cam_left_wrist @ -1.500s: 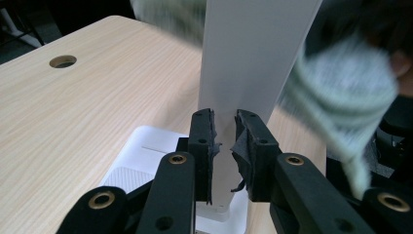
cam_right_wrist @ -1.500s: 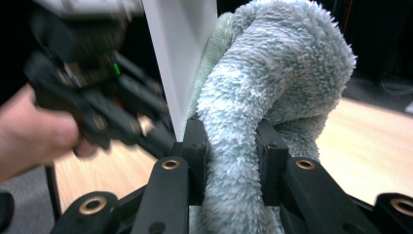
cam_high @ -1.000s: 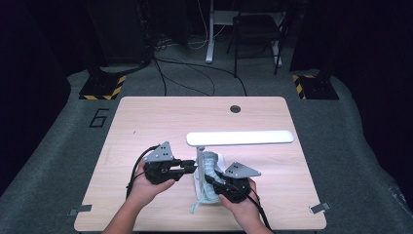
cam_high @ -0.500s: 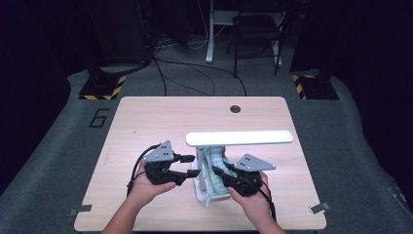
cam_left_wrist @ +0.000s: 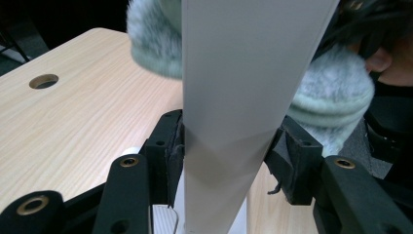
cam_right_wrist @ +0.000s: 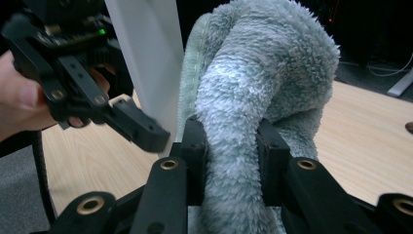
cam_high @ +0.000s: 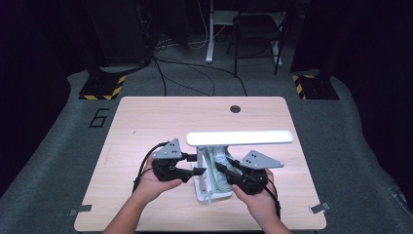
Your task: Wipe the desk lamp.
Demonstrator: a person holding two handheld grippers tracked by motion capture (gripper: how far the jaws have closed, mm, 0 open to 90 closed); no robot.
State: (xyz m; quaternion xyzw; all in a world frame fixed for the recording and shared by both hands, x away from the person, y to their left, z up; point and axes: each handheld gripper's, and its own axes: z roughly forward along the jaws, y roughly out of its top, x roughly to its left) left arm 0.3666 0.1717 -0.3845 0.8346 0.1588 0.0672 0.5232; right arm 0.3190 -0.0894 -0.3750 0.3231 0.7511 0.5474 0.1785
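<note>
A white T-shaped stand with a long top bar [cam_high: 241, 138] and a flat base [cam_high: 200, 194] stands near the table's front middle. My left gripper [cam_high: 195, 164] comes from the left and its jaws have just been closing on the stand's upright post [cam_left_wrist: 243, 73]. Both pads touch the post [cam_right_wrist: 146, 58]. A fluffy pale green towel [cam_high: 219, 165] hangs beside the post under the bar. My right gripper [cam_high: 225, 171] is shut on a thick fold of the towel [cam_right_wrist: 263, 73], held off the table. The left gripper [cam_right_wrist: 141, 131] shows at left in the right gripper view.
The wooden table [cam_high: 146, 122] has a round cable hole [cam_high: 235, 108] at the back. Black cables trail from both grippers toward the front edge. Dark floor, a chair and equipment lie beyond the far edge.
The right gripper has lifted the towel up along the post. The left gripper opened and then closed around the post, staying in place.
</note>
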